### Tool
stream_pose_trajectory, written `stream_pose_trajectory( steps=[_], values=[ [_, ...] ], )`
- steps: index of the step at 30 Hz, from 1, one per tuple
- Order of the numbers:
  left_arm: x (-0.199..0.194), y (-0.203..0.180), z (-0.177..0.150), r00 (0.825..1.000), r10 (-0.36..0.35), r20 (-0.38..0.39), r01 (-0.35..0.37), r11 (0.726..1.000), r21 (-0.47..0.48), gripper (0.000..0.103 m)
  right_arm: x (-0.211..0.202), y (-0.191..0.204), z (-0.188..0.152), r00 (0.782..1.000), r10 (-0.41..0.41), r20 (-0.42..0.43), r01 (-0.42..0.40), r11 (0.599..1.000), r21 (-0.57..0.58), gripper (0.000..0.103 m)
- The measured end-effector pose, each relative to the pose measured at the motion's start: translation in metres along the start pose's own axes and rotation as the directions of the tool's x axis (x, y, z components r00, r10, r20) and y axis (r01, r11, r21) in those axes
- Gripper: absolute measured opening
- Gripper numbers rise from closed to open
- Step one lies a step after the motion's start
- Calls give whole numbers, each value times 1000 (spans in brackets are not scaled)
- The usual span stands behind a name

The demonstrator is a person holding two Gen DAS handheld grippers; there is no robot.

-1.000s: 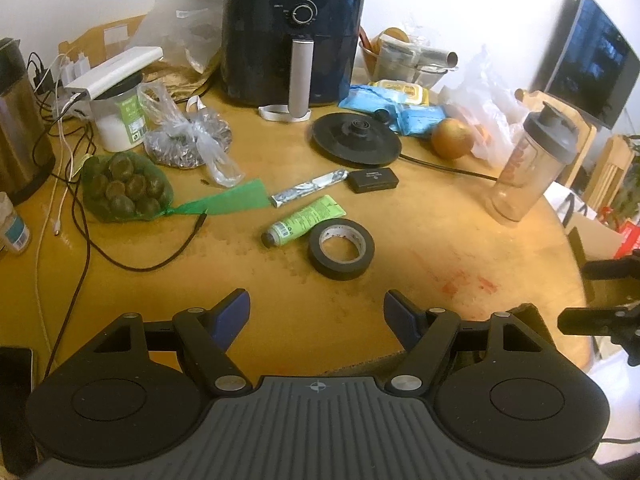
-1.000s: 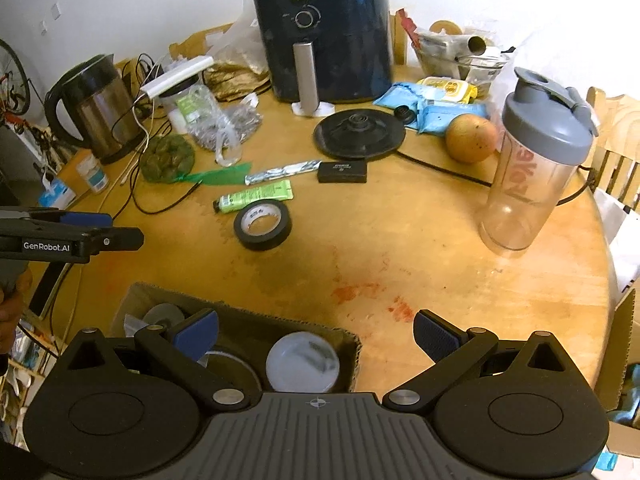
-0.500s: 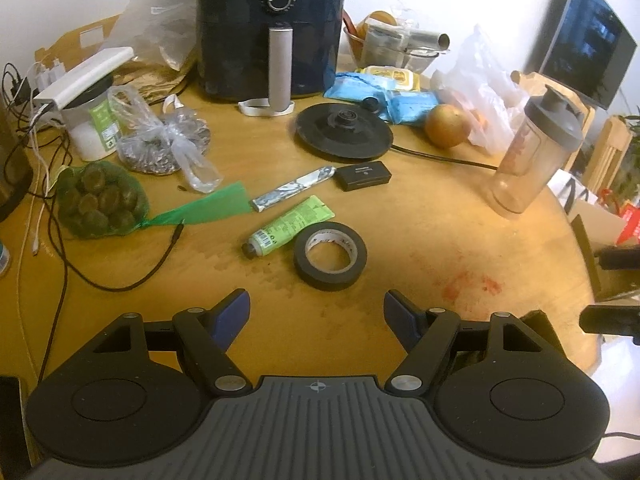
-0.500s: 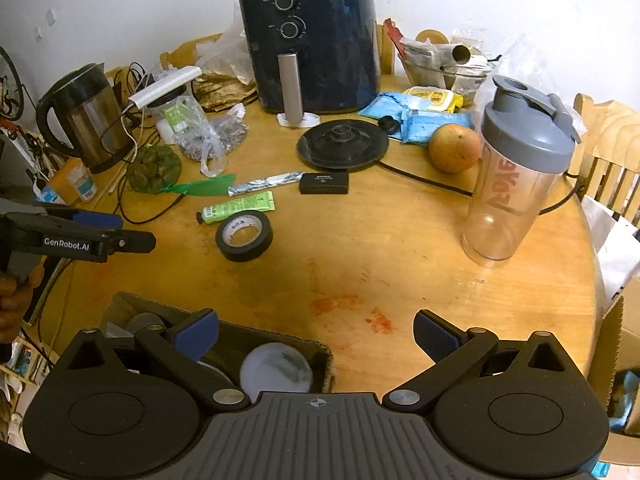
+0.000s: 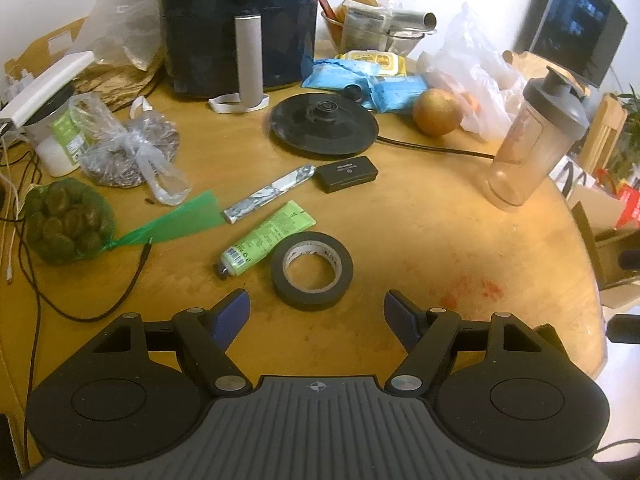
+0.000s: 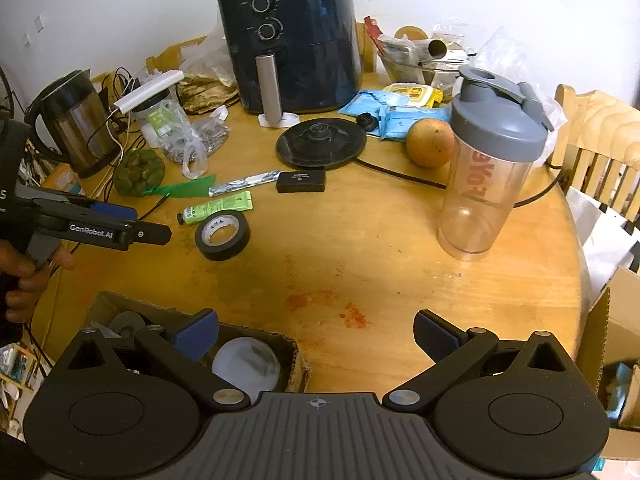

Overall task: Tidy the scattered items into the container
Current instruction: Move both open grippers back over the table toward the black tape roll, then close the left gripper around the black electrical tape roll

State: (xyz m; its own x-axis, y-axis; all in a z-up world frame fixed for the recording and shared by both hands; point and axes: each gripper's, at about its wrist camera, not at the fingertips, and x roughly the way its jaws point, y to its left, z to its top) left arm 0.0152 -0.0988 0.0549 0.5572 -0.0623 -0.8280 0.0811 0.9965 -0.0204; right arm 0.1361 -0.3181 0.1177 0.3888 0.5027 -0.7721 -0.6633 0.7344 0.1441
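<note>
A black tape roll (image 5: 312,268) lies flat on the round wooden table (image 5: 400,240), just ahead of my left gripper (image 5: 316,308), which is open and empty. Beside the roll are a green tube (image 5: 266,238), a silver foil stick (image 5: 268,194) and a small black box (image 5: 347,171). The right wrist view shows the left gripper (image 6: 160,234) held by a hand, a short way left of the tape roll (image 6: 223,235). My right gripper (image 6: 316,332) is open and empty above the near table edge, over the corner of a cardboard box (image 6: 296,354) that holds a white lid (image 6: 244,364).
A dark air fryer (image 5: 240,20) stands at the back, with a kettle base (image 5: 324,124), an orange (image 5: 436,112) and a shaker bottle (image 6: 492,168) to the right. A green net bag (image 5: 68,220), a plastic bag (image 5: 128,152), cables (image 5: 80,312) and a kettle (image 6: 76,124) crowd the left.
My left gripper has moved forward and slightly down toward the tape roll, which now sits larger and nearer between its fingers. The right gripper has shifted a little; both stay open.
</note>
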Motion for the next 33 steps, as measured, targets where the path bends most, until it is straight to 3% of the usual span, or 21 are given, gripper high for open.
stream_pose_trajectory(
  steps=[4, 24, 33],
  values=[
    [9, -2, 6, 1000, -4, -5, 4, 1000, 20, 83, -2, -7, 0, 1000, -9, 1, 9, 1000, 21, 103],
    [83, -1, 20, 991, 8, -136, 7, 994, 106, 83, -4, -39, -1, 997, -64, -31, 67, 994, 91, 103],
    [104, -1, 25, 989, 9, -150, 7, 995, 104, 82, -4, -46, -4, 996, -78, -49, 83, 990, 110, 103]
  ],
)
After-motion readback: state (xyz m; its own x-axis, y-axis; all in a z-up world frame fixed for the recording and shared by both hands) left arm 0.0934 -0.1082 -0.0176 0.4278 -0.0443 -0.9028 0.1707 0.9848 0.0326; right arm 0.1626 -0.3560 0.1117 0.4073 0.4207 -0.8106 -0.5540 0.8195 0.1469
